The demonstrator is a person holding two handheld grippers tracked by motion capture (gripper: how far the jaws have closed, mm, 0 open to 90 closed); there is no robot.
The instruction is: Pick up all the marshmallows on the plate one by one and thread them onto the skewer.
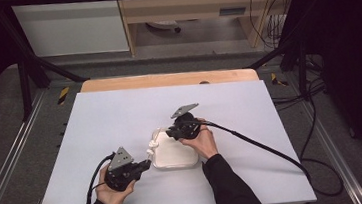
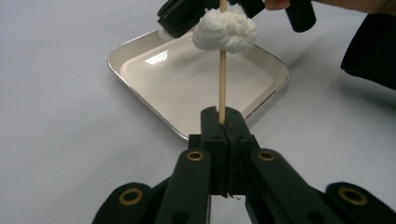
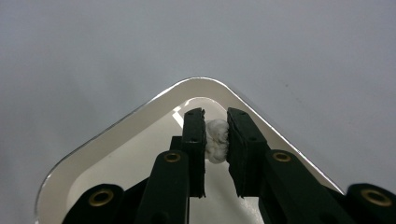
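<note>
1. Left gripper [image 1: 146, 164]: held in the left hand [image 1: 111, 191] just left of the white tray [image 1: 175, 155], near its front left corner; jaws together, clamped on the lower end of a thin wooden stick [image 2: 222, 79].
2. Wooden stick: rises from the left gripper's jaws toward the tray's left rim, over the tray as the left gripper view shows it; pinched right at the tips.
3. White fluffy lump [image 2: 226, 31]: threaded on the stick, well up from the clamped end, above the tray's far part in the left gripper view; in the high view, seen at the tray's left edge [image 1: 151, 146].
4. White tray: square with rounded corners and a shiny rim, flat on the pale table [image 1: 120, 118], between the two hands.
5. Right gripper [image 1: 171, 132]: over the tray's far side, held in the right hand [image 1: 200, 140] at the tray's right; pads [image 3: 196, 140] pressed on either side of a white fluffy lump [image 3: 216, 140], clamped on it, above one corner of the tray in the right gripper view.
</note>
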